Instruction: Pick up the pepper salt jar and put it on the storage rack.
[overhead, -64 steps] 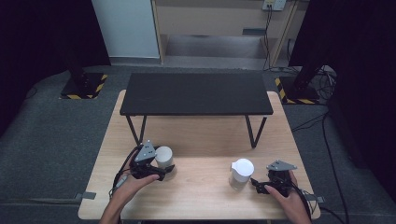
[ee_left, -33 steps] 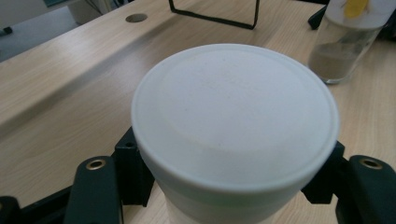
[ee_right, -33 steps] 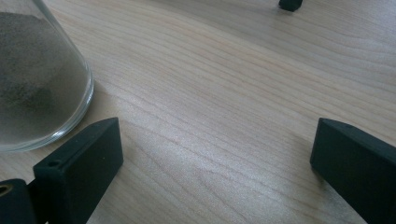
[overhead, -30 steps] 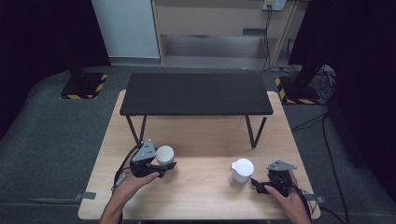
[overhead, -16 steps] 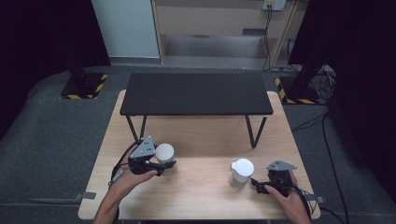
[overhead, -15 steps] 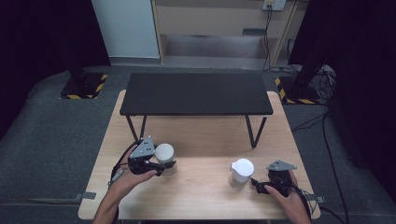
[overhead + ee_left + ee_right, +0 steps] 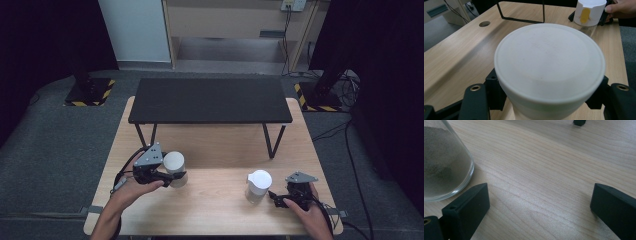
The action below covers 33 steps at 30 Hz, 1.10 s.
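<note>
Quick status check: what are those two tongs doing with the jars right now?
Left tongs shut on white-lidded jar. Right tongs open, empty, beside second jar. Black shelf stands behind, nothing in the way.

Light wood table (image 7: 215,150) with 1 cable hole (image 7: 484,23) near an edge. Black low bench (image 7: 210,100) stands on its far half on thin metal legs. 1 white-lidded glass jar (image 7: 258,186) sits front right.

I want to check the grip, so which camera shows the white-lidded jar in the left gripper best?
The left gripper view: the jar's white lid looms close, with a black jaw on each side of the jar beneath it. The high view shows the jar small, held by the left gripper above the wooden table.
</note>
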Tool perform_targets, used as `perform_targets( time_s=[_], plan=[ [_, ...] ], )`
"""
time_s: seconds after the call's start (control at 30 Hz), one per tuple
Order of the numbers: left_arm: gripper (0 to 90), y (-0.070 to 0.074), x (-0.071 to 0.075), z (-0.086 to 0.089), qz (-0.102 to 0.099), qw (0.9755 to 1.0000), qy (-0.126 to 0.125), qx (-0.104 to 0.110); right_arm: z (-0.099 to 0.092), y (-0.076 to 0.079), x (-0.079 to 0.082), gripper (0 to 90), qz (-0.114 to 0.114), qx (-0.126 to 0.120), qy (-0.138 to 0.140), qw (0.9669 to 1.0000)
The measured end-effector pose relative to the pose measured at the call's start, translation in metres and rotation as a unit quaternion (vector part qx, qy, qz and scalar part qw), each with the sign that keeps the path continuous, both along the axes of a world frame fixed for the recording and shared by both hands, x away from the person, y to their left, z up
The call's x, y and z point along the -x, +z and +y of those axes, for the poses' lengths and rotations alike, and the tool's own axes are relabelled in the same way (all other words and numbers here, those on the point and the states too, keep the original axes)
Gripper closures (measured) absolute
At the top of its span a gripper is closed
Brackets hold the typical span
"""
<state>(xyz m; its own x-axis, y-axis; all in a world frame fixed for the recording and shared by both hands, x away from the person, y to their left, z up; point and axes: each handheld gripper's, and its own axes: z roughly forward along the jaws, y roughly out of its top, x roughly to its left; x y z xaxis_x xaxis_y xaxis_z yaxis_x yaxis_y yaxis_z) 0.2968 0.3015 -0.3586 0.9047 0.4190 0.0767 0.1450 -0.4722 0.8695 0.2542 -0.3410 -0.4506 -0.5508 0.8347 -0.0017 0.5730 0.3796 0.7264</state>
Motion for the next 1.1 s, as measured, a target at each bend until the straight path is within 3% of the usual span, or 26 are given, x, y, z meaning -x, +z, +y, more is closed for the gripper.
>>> perform_targets(
  time_s=[0.33, 0.8, 1.1],
  plan=[
    [33.2, 0.017, -0.008, -0.001, 0.000, 0.9999, -0.014, -0.001, 0.000, 0.000, 0.000, 3.1, 0.000, 0.000, 0.000, 1.0000],
    [33.2, 0.061, -0.017, -0.003, -0.006, 0.9996, -0.027, -0.003, 0.000, 0.000, 0.000, 3.1, 0.000, 0.000, 0.000, 1.0000],
    [33.2, 0.081, -0.020, 0.001, -0.005, 0.9994, -0.035, 0.000, 0.000, 0.000, 0.000, 3.1, 0.000, 0.000, 0.000, 1.0000]
  ],
)
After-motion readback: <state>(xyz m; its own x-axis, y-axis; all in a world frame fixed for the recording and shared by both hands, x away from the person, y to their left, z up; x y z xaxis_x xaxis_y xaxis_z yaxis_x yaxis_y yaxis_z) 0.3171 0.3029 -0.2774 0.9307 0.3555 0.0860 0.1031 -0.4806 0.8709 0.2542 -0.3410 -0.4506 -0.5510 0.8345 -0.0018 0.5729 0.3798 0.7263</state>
